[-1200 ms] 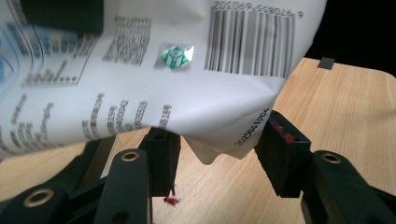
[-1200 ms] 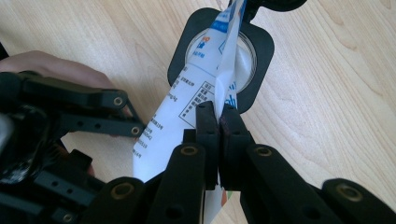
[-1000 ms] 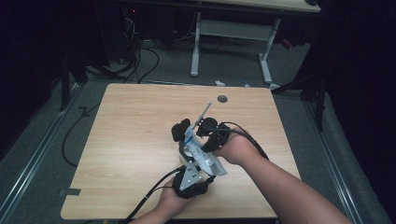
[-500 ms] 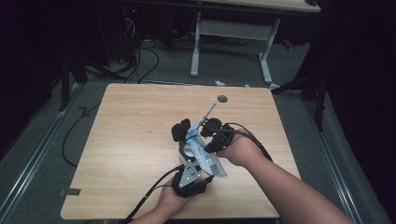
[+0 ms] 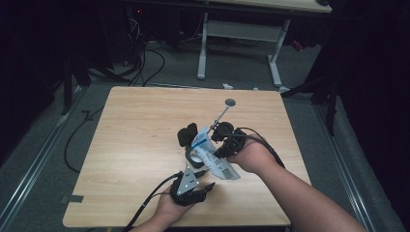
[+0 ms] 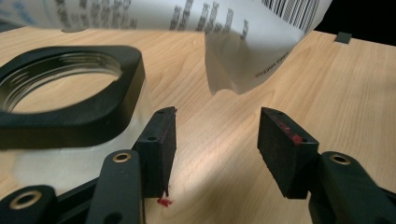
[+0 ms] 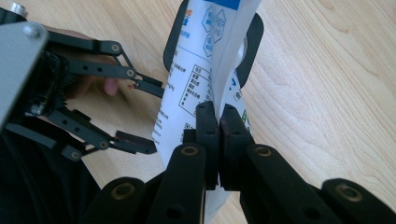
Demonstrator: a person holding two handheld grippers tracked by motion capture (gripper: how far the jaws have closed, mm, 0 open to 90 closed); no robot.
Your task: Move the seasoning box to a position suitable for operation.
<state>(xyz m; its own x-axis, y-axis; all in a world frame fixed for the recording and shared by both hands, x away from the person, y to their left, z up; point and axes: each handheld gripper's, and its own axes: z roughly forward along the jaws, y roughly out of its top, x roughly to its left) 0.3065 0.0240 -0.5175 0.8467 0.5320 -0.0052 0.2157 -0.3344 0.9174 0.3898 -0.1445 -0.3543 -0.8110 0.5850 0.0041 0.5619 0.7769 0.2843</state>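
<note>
Right claw (image 7: 219, 122): clamped on the white printed pouch (image 7: 201, 70), centre of the frame.
Left claw (image 6: 217, 149): jaws apart, just been opening, nothing between them; pouch hung above.
Black ring (image 6: 70, 98): lay left on the tabletop (image 6: 355, 88).

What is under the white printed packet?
Under the white printed packet sits a black square-edged jar on the wooden table. The packet covers the jar's opening, so its inside stays hidden.

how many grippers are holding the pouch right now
1. The right hand-held gripper pinches the pouch; the left hand-held gripper is open beneath it, gripping nothing.
</note>
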